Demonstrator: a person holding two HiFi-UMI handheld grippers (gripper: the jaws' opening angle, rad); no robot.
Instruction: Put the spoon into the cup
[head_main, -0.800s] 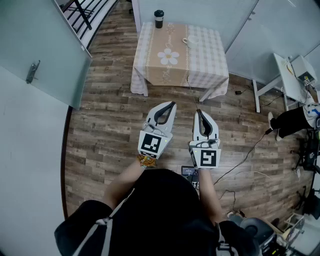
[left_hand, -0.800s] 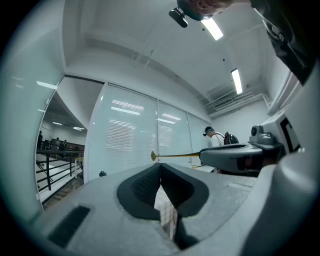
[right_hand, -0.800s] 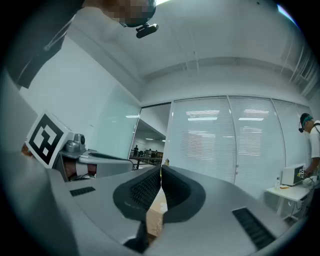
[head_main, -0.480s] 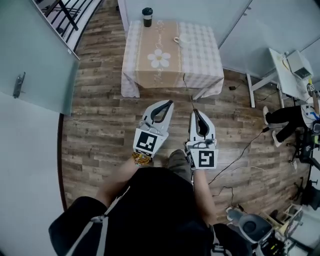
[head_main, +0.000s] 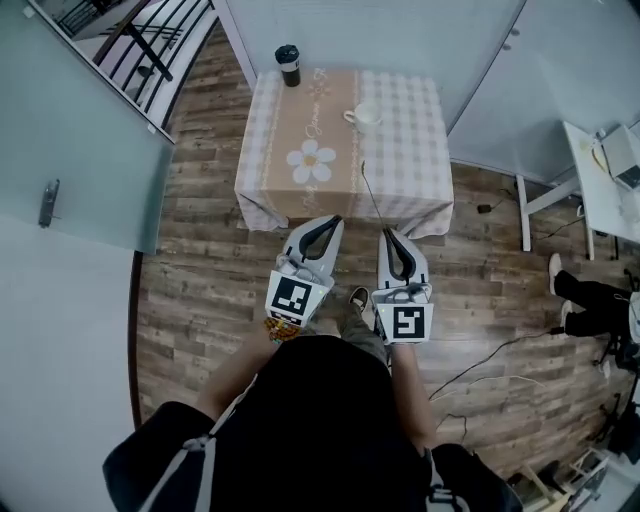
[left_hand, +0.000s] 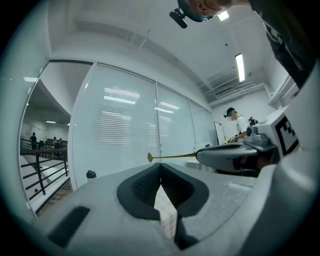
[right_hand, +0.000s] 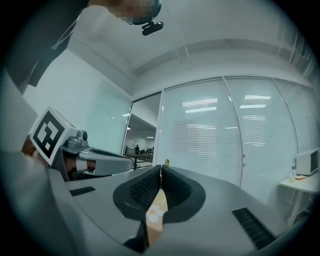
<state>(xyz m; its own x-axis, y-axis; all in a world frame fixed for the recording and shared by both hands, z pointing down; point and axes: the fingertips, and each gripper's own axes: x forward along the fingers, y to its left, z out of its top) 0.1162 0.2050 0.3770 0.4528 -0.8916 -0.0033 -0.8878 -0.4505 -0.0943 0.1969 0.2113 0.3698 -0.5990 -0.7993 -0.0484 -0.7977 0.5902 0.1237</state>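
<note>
The person has walked closer, so the bench (head_main: 412, 150) now sits just above both grippers. The right gripper (head_main: 392, 234) is squeezed tight on the spoon (head_main: 371, 193), which points at the cup (head_main: 366, 116) near the top middle. The left gripper (head_main: 334, 221) is closed and empty. The cup looks easy to reach now.

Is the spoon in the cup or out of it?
Out. The right gripper is shut on the spoon, whose far end sits short of the white cup on the table.

One table (head_main: 410, 140), one cup (head_main: 366, 116), one tumbler (head_main: 288, 65), one spoon (head_main: 370, 192) — left gripper (head_main: 335, 221) and right gripper (head_main: 388, 233): two.
</note>
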